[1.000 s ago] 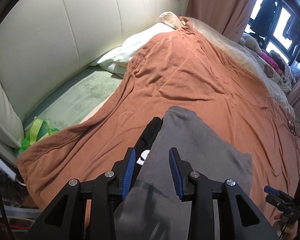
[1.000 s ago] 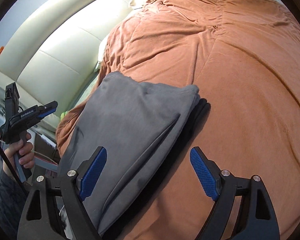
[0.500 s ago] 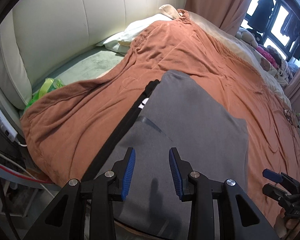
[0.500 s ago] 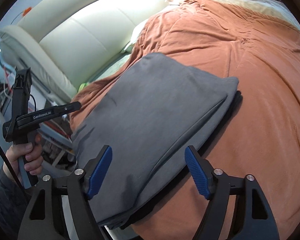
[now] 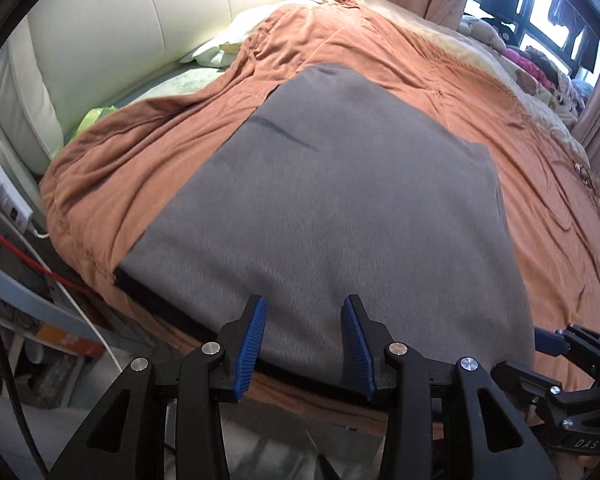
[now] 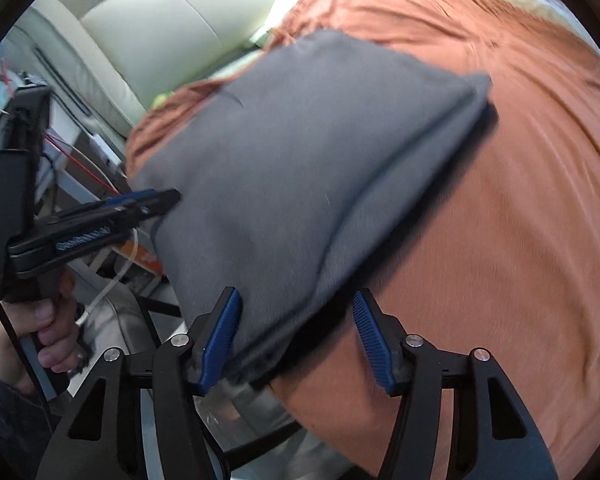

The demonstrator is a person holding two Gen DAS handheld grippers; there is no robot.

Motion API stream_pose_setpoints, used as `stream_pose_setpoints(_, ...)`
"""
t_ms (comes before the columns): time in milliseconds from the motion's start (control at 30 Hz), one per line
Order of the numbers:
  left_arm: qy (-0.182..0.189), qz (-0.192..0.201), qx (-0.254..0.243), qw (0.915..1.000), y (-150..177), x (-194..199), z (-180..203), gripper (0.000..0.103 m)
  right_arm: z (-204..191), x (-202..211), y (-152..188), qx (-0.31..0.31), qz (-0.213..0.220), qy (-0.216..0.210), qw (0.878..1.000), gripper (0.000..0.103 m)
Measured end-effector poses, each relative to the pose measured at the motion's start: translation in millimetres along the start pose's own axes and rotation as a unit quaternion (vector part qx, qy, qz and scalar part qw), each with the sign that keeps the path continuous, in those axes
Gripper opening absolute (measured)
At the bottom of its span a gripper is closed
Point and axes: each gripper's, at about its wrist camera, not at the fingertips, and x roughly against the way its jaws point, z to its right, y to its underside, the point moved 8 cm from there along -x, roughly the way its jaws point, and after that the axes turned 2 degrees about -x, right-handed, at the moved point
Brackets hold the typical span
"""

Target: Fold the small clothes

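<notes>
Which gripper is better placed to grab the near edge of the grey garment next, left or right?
Right, probably. The right gripper already straddles the near corner of the grey garment, jaws just closing. The left gripper is open over the edge's middle.

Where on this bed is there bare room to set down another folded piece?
Bare orange blanket lies open beside the gray garment, on its window side. A narrower strip runs between the garment and the cream headboard. It is crowded at the near bed edge, where both tongs, left and right, hang over the garment.
</notes>
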Motion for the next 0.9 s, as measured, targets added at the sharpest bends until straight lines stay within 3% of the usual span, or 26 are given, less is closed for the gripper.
stream_pose_setpoints(233,0.012,-0.011,-0.013,0.9998,26.7,8.1,15.8,0.047,-0.6,11.8,14.4,-0.036,0.01,-0.013,0.999,0.057)
stream_pose_setpoints(333,0.039,-0.004,0.0,0.9992,34.1,21.0,21.9,0.047,-3.9,27.2,17.6,-0.04,0.025,-0.016,0.999,0.057)
stream_pose_setpoints(900,0.076,0.081,-0.011,0.9938,55.5,121.6,55.2,0.049,-10.0,143.6,70.6,-0.022,0.12,0.024,0.992,0.057)
